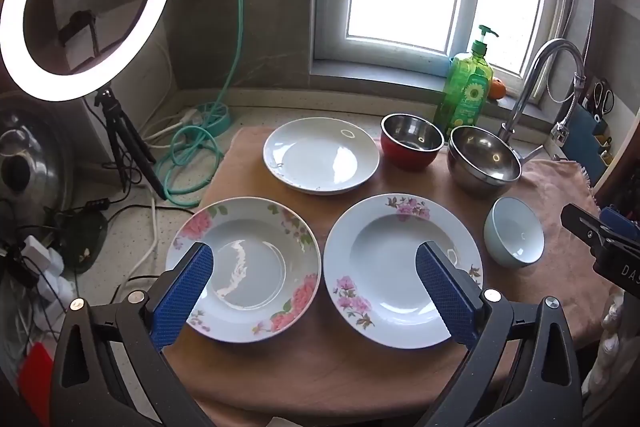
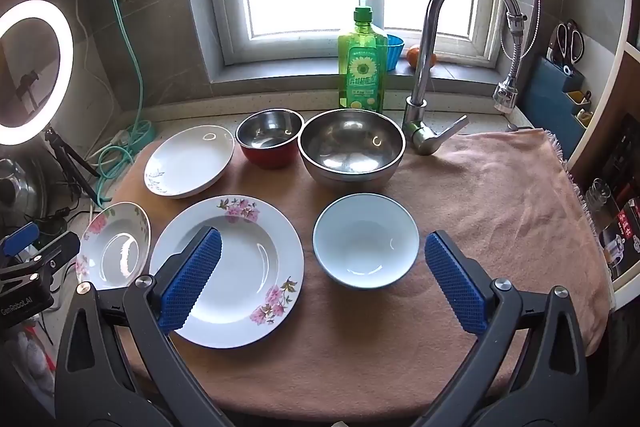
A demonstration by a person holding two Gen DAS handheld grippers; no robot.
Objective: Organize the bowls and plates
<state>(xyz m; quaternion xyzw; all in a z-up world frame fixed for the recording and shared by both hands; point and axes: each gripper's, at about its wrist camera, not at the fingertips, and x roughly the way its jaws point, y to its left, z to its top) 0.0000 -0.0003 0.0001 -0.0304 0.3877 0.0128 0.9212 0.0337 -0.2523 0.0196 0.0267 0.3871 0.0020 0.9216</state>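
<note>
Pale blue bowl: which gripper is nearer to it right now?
Right. The right gripper hangs open just before the pale blue bowl; the left gripper hangs over the two floral plates.

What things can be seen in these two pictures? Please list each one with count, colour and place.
flowered plates: 2, white with pink flowers, front of towel
plain plate: 1, white, back left
red bowl: 1, red outside, steel inside, back
steel bowl: 1, silver, back, beside faucet
pale bowl: 1, light blue, front right
towel: 1, pink, under the dishes
soap bottle: 1, green, by window
faucet: 1, chrome
ring light: 1, white, left
left tool: open, empty
right tool: open, empty
</note>
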